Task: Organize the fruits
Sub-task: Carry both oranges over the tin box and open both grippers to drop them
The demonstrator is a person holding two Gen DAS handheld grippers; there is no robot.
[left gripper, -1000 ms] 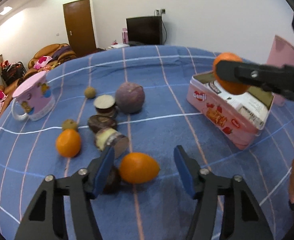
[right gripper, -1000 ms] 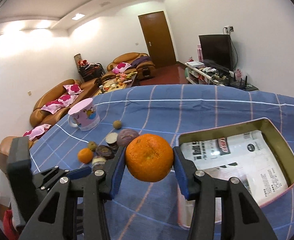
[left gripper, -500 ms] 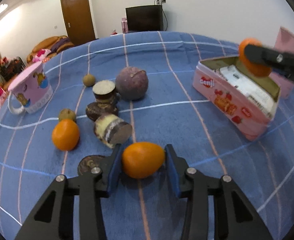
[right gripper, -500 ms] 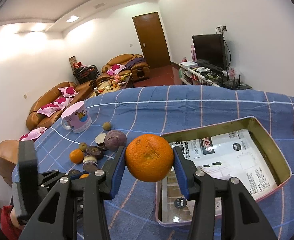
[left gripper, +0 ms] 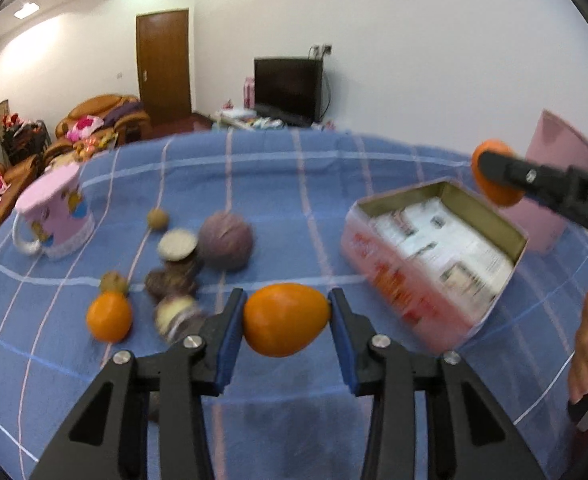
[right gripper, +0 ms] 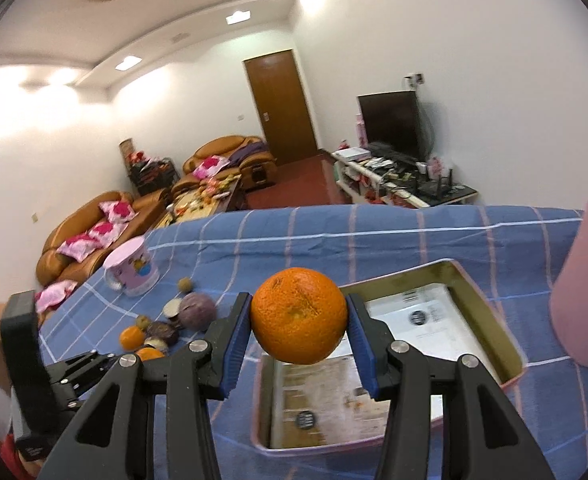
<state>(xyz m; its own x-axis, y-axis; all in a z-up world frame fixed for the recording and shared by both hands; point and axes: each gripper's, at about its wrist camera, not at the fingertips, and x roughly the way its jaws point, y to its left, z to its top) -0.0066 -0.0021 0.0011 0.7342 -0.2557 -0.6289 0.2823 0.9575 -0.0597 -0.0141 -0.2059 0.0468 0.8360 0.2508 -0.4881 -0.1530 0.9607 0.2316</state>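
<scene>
Over the open pink biscuit tin [right gripper: 490, 308], the right gripper [right gripper: 299, 322] holds a round orange [right gripper: 299, 315] clenched between its blue pads, with the paper-lined tin floor lying straight below and toward five o'clock, so this hand looks nearer to a drop. At the tin's eight o'clock, the left gripper [left gripper: 286, 320] has just closed its jaws on an egg-shaped orange fruit [left gripper: 286, 319], long axis running pad to pad. From those jaws the tin [left gripper: 398, 264] lies at two o'clock.

Fruits [left gripper: 182, 276] lie left of the tin [left gripper: 434, 264] on the tablecloth [left gripper: 294, 184].
</scene>
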